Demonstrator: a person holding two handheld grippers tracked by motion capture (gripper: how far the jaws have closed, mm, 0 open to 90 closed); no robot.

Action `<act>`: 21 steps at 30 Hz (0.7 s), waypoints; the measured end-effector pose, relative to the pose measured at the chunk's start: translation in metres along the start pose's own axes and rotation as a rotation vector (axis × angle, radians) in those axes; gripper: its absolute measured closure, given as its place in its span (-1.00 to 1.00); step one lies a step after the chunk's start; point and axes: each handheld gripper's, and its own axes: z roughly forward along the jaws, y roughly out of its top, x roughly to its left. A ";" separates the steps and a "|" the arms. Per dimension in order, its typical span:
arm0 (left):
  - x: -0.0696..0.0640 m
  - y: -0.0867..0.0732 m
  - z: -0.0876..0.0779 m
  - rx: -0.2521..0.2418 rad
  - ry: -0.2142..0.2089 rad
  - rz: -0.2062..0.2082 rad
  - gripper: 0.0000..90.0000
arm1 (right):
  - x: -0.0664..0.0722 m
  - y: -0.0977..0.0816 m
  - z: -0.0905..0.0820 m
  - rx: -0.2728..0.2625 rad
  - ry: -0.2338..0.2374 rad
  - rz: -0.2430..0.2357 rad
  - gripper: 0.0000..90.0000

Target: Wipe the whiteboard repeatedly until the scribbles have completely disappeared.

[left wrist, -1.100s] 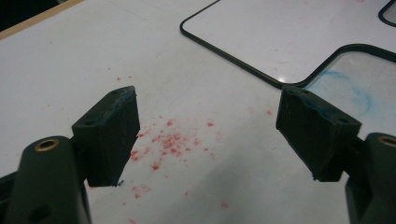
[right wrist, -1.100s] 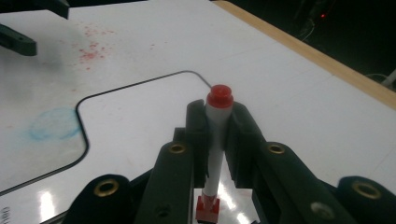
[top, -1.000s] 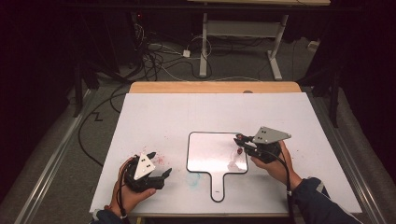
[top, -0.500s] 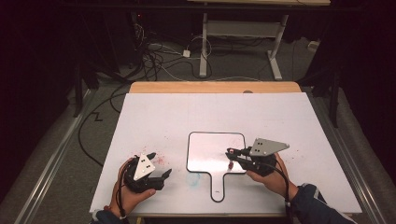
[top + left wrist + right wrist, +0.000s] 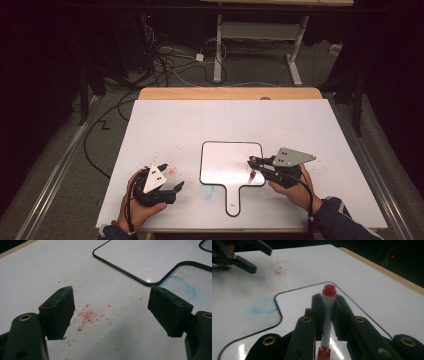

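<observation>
Lab-like workroom — floor cables (image 5: 165, 60), dark surround, white table (image 5: 165, 125).

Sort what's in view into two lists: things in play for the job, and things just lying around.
In play:
right gripper, shut on the red marker
handled whiteboard
left gripper, open

Lying around:
red specks
blue smudge
floor cables

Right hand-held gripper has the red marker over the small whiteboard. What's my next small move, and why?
Probably lower the right hand-held gripper until the tip meets the board. Its jaws are clamped on the white-barrelled red marker, held over the black-rimmed paddle-shaped whiteboard, whose surface looks blank. The left hand-held gripper sits open beside it, over red specks. Whether the cap is off, I cannot tell.
</observation>
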 end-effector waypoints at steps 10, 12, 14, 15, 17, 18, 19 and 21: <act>0.000 0.000 0.001 0.003 -0.007 0.001 -0.54 | -0.017 -0.006 -0.009 0.005 -0.062 0.001 0.81; 0.000 0.000 0.001 0.004 -0.008 -0.001 -0.54 | -0.021 -0.008 -0.011 0.002 -0.067 -0.002 0.81; 0.000 -0.001 0.001 0.005 -0.011 -0.001 -0.54 | -0.020 -0.009 -0.013 0.001 -0.049 0.014 0.81; 0.000 -0.001 0.001 0.006 -0.011 -0.001 -0.54 | -0.018 -0.009 -0.015 0.000 -0.033 0.022 0.81; 0.000 -0.001 0.001 0.006 -0.011 -0.001 -0.54 | -0.014 -0.011 -0.018 -0.011 0.014 0.040 0.81; 0.000 -0.001 0.001 0.006 -0.012 -0.001 -0.54 | -0.011 -0.011 -0.019 -0.013 0.031 0.042 0.81; 0.000 0.000 0.001 0.006 -0.014 -0.001 -0.54 | -0.008 -0.011 -0.020 -0.007 0.043 0.035 0.81; -0.001 0.000 0.002 0.010 -0.014 0.001 -0.54 | -0.005 -0.011 -0.021 -0.010 0.054 0.027 0.81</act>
